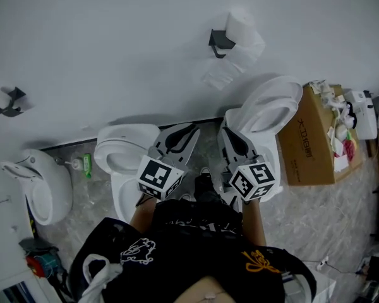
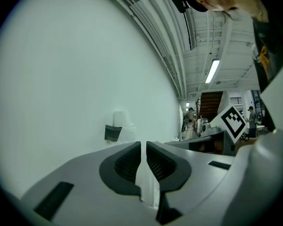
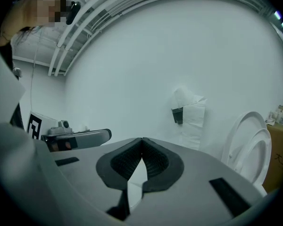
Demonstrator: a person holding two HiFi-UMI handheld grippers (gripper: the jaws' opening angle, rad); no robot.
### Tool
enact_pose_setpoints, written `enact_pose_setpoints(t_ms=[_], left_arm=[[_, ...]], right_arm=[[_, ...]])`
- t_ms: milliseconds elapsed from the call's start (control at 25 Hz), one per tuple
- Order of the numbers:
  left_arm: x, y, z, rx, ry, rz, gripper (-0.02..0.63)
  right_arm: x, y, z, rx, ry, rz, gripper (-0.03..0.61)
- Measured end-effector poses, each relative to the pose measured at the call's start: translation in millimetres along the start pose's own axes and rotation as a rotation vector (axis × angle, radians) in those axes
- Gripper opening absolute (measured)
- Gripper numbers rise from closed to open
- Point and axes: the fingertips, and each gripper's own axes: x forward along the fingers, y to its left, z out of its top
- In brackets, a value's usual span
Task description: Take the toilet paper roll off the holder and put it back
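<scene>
Bare white wall [image 1: 114, 43], with a lid-up toilet [image 1: 271, 106] standing against it at the right.

Held low and side by side, well short of that wall:
- left gripper [image 2: 143, 145], narrowed to a thin slit with nothing in it
- right gripper [image 3: 142, 140], tips pressed together and likewise empty

Mounted high on the wall above the toilet, not yet lifted: toilet paper roll [image 1: 243, 29], loose tail hanging down, carried on a small black holder [image 1: 220, 41].

Found ahead of and above both tools. Placed to the right of the right gripper's aim and to the left of the left gripper's, so between the two toed-in lines. Judged nearer the right hand. Apparently lying level along the wall, with the bracket at the left end as seen from the grippers. Probably to be drawn off toward the right, though hard to confirm from this far back.
</scene>
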Motion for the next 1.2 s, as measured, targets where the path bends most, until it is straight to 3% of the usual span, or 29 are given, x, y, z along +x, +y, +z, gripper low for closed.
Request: enact_pose_setpoints(t_ms=[240,880,1040,1200], left_arm=[[37,29,13,0.007,-0.012,0.096,0.048],[129,31,31,0.036,-0.013,0.161,0.048],[137,32,34,0.045,-0.011,0.192,0.048],[142,36,36,0.049,-0.01,0.225,0.048]], right_arm=[[25,-52,28,-0.039,-0.003,0.029,0.012],[87,-156,135,-0.281,-0.062,0.103,0.016],[108,-170,161,-0.308,-0.088,0.128,0.055],[136,-180,185,-0.342,-0.098,0.143,0.156]])
